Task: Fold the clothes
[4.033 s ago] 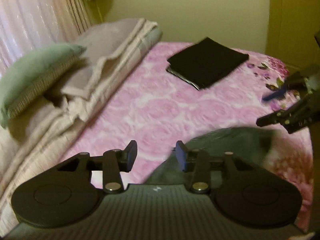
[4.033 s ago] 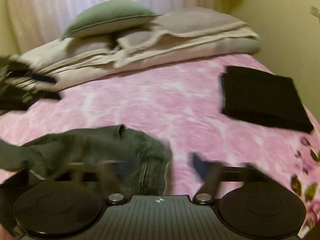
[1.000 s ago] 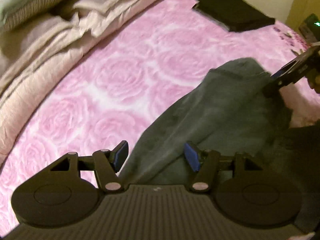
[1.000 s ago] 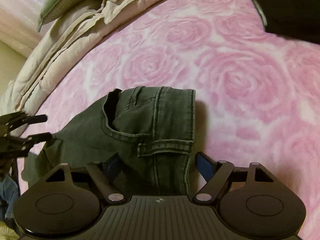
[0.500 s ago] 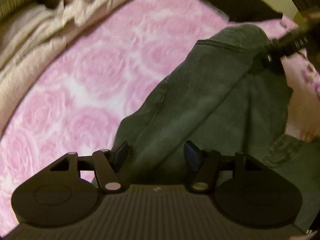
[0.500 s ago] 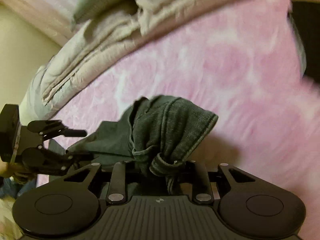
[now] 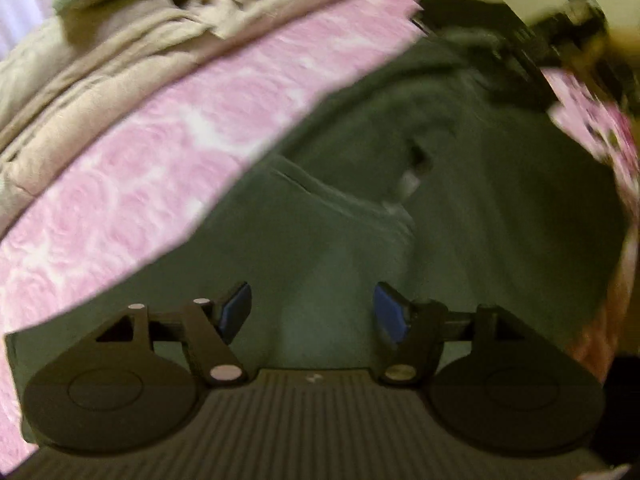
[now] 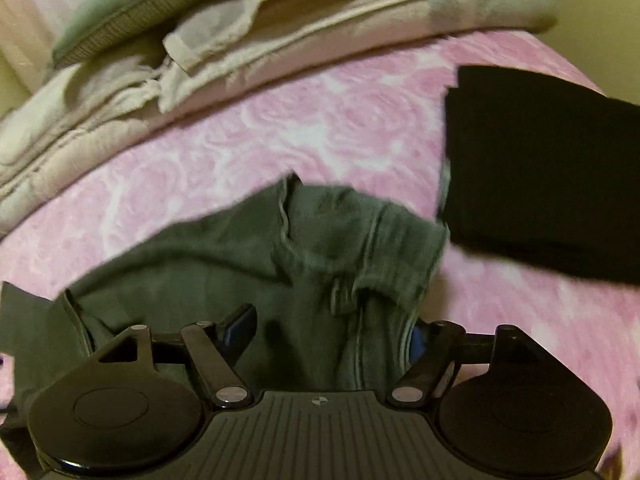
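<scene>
Two blue-padded fingers of the left gripper [image 7: 312,312] stand apart over the dark green jeans [image 7: 400,240], which spread across the pink rose-patterned bedspread [image 7: 160,152]; the frame is blurred, and beige blankets [image 7: 100,52] lie beyond.

From the right wrist, the right gripper [image 8: 332,336] is spread wide with the jeans' [image 8: 320,252] bunched waistband between its fingers, gripping nothing. A folded black garment [image 8: 540,168] lies just beside the jeans, and a green pillow [image 8: 136,4] rests on the blankets [image 8: 320,36].

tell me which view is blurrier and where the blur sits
Left wrist view: heavier, smeared across the green jeans and worst at the upper right edge. Right wrist view: milder, the folded black garment soft-edged, pink bedspread roses readable. Both are dim, warm-tinted and fisheye-bent.
</scene>
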Tool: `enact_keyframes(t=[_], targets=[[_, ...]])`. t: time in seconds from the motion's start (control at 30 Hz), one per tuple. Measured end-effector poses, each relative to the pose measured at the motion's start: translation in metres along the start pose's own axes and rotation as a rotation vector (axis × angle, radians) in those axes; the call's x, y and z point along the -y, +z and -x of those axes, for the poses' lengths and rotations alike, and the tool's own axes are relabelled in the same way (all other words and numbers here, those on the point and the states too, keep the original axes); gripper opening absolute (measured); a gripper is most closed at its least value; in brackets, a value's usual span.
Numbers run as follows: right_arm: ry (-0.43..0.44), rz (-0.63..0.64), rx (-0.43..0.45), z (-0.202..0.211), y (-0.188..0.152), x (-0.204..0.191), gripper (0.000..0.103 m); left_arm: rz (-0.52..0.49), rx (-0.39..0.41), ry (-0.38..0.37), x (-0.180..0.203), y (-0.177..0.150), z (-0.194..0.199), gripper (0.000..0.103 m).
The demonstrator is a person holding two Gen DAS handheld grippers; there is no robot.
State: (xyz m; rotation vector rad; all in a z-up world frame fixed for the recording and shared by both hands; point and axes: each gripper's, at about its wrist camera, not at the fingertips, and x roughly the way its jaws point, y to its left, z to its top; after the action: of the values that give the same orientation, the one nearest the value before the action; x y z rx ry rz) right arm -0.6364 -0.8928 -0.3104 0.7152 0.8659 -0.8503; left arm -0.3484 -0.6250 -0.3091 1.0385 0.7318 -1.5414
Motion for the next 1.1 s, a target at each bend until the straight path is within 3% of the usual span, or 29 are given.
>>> enact_keyframes(t=[0.07,0.1,0.13,0.17,0.2,0.3,0.4,0.57,0.67,0.73,0.77,0.9,1.03,1.1], targets=[[-0.065,-0.018,0.008,0.011,-0.018,-0.012,0.076,-0.11,-0.049,0.033,0.022,-0.016,-0.015,0.061],[-0.099,-0.026,0.016,0.017,-0.028,-0.019,0.077,-0.143,-0.058,0.068,0.025,-0.023,-0.021,0.045],[-0.131,-0.035,0.022,0.023,-0.038,-0.025,0.083,-0.17,-0.062,0.104,0.026,-0.031,-0.025,0.018],[-0.16,-0.053,0.025,0.031,-0.05,-0.031,0.092,-0.196,-0.066,0.139,0.027,-0.039,-0.03,0.008],[-0.189,-0.072,0.028,0.039,-0.061,-0.037,0.093,-0.163,-0.036,0.16,0.019,-0.047,-0.024,0.004],[-0.269,-0.122,0.037,0.062,-0.096,-0.055,0.093,0.11,0.097,0.234,-0.031,-0.07,0.029,0.004],[-0.287,-0.084,0.059,0.082,-0.121,-0.099,0.093,0.356,0.135,0.275,-0.068,-0.137,0.081,0.003],[-0.206,-0.004,0.036,0.089,-0.15,-0.193,0.093,0.761,0.189,0.335,-0.128,-0.251,0.168,0.005],[-0.122,0.045,-0.015,0.081,-0.168,-0.252,0.093,0.999,0.163,0.237,-0.135,-0.322,0.18,0.019],[-0.078,0.096,-0.041,0.078,-0.179,-0.282,0.093,1.092,0.149,0.221,-0.127,-0.355,0.181,0.041],[-0.06,0.122,-0.054,0.076,-0.183,-0.293,0.093,1.125,0.141,0.225,-0.121,-0.368,0.181,0.044],[-0.012,0.198,-0.103,0.07,-0.197,-0.319,0.093,1.076,0.058,0.301,-0.106,-0.381,0.175,0.041],[-0.012,0.221,-0.143,0.065,-0.206,-0.314,0.093,0.744,-0.052,0.372,-0.078,-0.372,0.164,0.044],[-0.025,0.209,-0.151,0.066,-0.209,-0.302,0.093,0.516,-0.105,0.403,-0.066,-0.365,0.148,0.045]])
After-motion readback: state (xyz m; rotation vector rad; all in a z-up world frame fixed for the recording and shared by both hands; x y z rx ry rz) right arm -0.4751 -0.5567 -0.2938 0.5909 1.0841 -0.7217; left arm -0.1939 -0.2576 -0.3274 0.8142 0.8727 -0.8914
